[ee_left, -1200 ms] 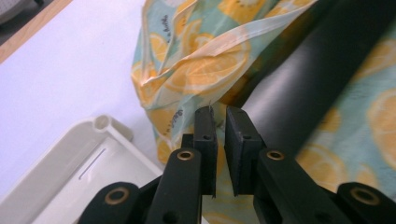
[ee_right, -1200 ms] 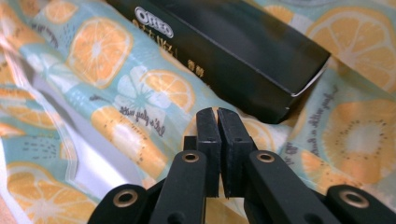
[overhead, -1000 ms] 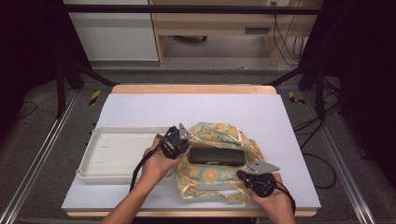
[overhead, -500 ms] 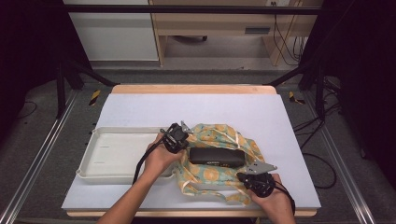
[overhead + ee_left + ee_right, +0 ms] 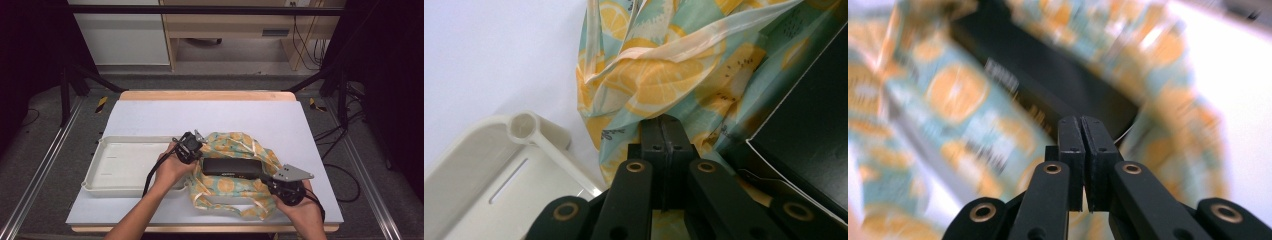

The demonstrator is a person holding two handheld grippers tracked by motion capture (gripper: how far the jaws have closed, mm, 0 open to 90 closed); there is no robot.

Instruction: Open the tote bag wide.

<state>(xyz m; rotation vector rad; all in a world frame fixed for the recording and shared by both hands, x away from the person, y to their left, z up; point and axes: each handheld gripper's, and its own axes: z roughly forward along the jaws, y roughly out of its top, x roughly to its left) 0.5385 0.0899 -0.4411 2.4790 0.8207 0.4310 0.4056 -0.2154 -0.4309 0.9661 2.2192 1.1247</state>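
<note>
Left gripper [image 5: 196, 146]: jaws just closed fully, pinching the left edge of the lemon-print bag [image 5: 227, 186]; shifted slightly left, off the bag's top edge. Right gripper [image 5: 274, 181]: raised a little, bag's lower right edge lifted with it. Bag mouth: wider around the black box [image 5: 231, 167].

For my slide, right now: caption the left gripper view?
Left gripper shut on the fruit-print bag, between black box and white tray.

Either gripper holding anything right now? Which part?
Left gripper pinches the edge of the citrus-print fabric bag beside the black box. Right gripper is shut; whether it grips the bag's fabric cannot be told.
</note>
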